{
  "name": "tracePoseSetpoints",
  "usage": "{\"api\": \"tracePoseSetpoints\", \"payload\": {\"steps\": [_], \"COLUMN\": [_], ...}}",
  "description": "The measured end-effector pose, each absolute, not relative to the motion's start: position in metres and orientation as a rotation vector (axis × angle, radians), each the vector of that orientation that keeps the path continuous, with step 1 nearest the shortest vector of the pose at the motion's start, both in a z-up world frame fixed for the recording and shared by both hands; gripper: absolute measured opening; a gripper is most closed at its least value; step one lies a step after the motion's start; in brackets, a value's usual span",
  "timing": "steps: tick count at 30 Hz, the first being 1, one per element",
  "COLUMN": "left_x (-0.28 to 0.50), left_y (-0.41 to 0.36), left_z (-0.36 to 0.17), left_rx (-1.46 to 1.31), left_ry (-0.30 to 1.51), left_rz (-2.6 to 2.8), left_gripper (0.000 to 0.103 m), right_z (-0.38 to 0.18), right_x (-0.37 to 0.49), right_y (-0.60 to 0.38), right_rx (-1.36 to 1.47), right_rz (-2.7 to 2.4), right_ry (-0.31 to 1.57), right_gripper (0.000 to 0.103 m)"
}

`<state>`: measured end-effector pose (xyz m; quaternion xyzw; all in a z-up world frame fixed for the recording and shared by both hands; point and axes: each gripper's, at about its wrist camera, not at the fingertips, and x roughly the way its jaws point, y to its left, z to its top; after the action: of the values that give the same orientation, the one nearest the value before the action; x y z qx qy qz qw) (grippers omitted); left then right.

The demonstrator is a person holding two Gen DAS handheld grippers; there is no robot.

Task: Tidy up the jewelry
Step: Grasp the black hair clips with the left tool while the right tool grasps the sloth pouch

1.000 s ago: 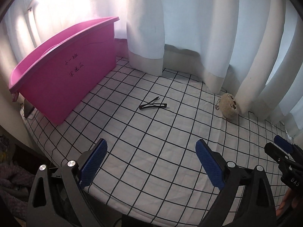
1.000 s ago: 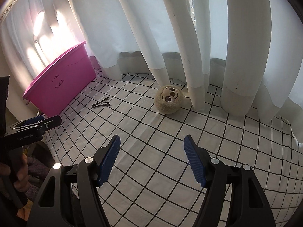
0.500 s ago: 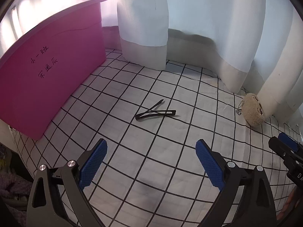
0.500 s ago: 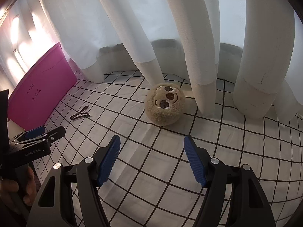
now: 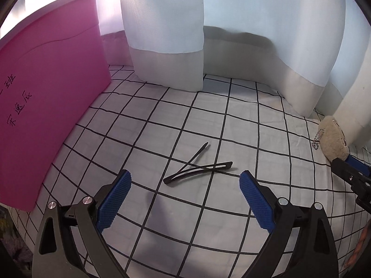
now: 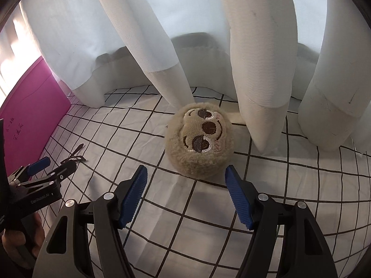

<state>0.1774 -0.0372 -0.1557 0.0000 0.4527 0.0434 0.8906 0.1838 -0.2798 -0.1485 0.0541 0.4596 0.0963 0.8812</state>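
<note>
A black hair clip (image 5: 197, 169), sprung open in a V, lies on the checked cloth just beyond my left gripper (image 5: 185, 180), which stands open and empty over it. A round beige plush sloth charm (image 6: 199, 141) with a small bead chain sits on the cloth directly in front of my right gripper (image 6: 185, 172), whose blue pads stand open on either side of its near edge without touching it. In the right wrist view the hair clip (image 6: 76, 155) lies at the left, beside the left gripper (image 6: 58, 164). The plush charm (image 5: 334, 141) and right gripper (image 5: 345, 164) appear at the left wrist view's right edge.
A pink plastic bin (image 5: 46, 92) with handwritten characters stands at the left on the cloth. White curtains (image 6: 255, 81) hang along the back, their folds resting on the cloth right behind the plush. A hand (image 6: 20, 243) holds the left gripper's handle.
Both grippers have come forward and down. The hair clip now lies close before the left gripper's fingers, and the plush charm sits just before the right gripper's pads. Neither gripper's opening has changed.
</note>
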Motion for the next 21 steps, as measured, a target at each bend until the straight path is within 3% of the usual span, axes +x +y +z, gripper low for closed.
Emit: {"api": "tracePoseSetpoints", "payload": {"steps": [21], "left_x": [0.204], "left_y": [-0.039], "left_z": [-0.177], "left_rx": [0.008], "left_ry": [0.958], "left_rz": [-0.018], "left_gripper": [0.096], "right_z": [-0.164], "right_x": [0.212], "right_y": [-0.265], "right_rx": [0.08], "right_rz": [0.103], "right_ry": [0.965], "right_gripper": [0.067]}}
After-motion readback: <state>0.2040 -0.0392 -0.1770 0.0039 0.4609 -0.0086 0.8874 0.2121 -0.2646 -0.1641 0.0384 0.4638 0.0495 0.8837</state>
